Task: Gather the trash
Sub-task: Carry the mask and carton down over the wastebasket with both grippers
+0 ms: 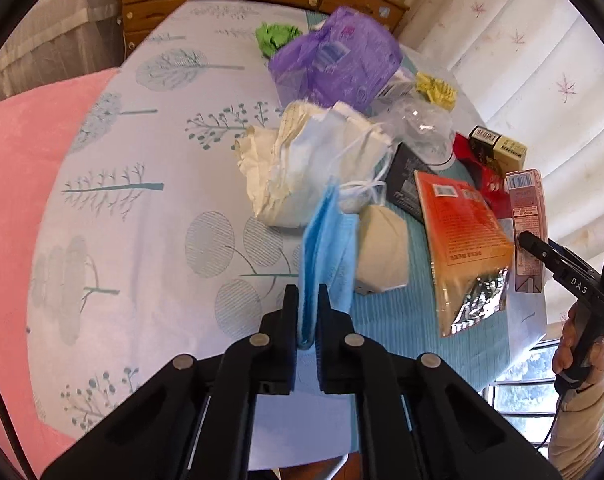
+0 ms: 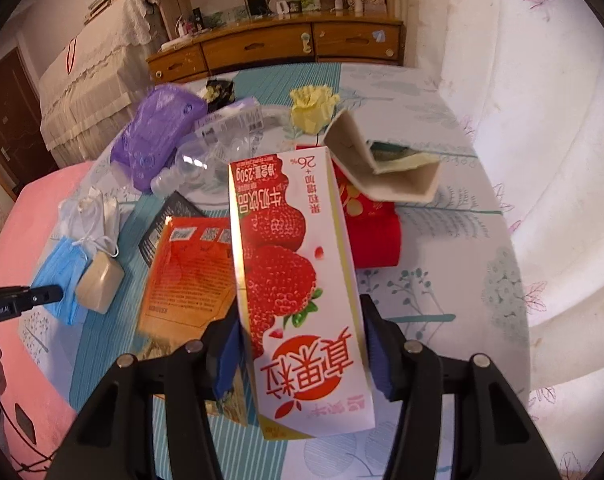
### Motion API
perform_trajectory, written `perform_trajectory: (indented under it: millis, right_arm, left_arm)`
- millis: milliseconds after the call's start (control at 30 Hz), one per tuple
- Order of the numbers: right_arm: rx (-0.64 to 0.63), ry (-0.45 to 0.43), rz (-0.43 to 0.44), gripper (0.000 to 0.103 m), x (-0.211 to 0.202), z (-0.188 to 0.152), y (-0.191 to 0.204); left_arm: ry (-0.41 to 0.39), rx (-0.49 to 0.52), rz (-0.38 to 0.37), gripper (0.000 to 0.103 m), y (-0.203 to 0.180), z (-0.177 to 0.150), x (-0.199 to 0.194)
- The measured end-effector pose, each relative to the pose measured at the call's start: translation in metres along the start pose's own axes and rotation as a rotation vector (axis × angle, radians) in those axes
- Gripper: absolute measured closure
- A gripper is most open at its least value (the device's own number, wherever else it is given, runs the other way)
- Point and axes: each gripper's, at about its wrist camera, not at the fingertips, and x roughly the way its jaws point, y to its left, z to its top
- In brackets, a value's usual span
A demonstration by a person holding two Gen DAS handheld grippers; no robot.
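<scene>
So both hands are busy here. The left gripper [image 1: 305, 312] has its fingers pinched tight on the near edge of the blue face mask [image 1: 325, 252], grabbing just the thin folded hem, which makes sense since that floppy thing has nothing else to bite on. The rest of the mask trails up toward 12 o'clock, touching the beige pouch [image 1: 381, 252] at its 3 o'clock.

The right gripper [image 2: 302, 344] has the strawberry milk carton [image 2: 298, 280] between its fingers, one pad on each long side. Looks like it's clamped across the narrow width because that's the only span the jaws can get around, though I can't tell for sure how hard it's squeezing. The carton lies lengthwise, pointing to 12, overlapping the orange snack bag [image 2: 190, 268] at its 9 o'clock and near the red packet [image 2: 373, 232] at 2.

All the trash sits piled on the leaf-print bedsheet [image 1: 142, 200]: purple bag [image 1: 333, 60], crumpled white paper [image 1: 302, 168], yellow paper wad [image 2: 313, 104]. No bin in sight, so I'd guess plenty is left to do.
</scene>
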Motion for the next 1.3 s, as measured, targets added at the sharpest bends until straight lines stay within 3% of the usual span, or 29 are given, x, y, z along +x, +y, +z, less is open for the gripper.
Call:
perform_trajectory:
  millis: [367, 733, 1300]
  right_arm:
    - [0.046, -0.164, -0.083, 0.050, -0.069, 0.005, -0.001]
    - [0.007, -0.263, -0.038, 0.050, -0.122, -0.006, 0.036]
    - [-0.065, -0.282, 0.090, 0.050, -0.162, -0.049, 0.082]
  left_arm:
    - [-0.193, 0.045, 0.074, 0.099, -0.034, -0.030, -0.064]
    - [-0.358, 0.145, 0.063, 0.099, -0.066, -0.051, -0.132]
    - [-0.408, 0.216, 0.000, 0.099, -0.078, -0.099, -0.171]
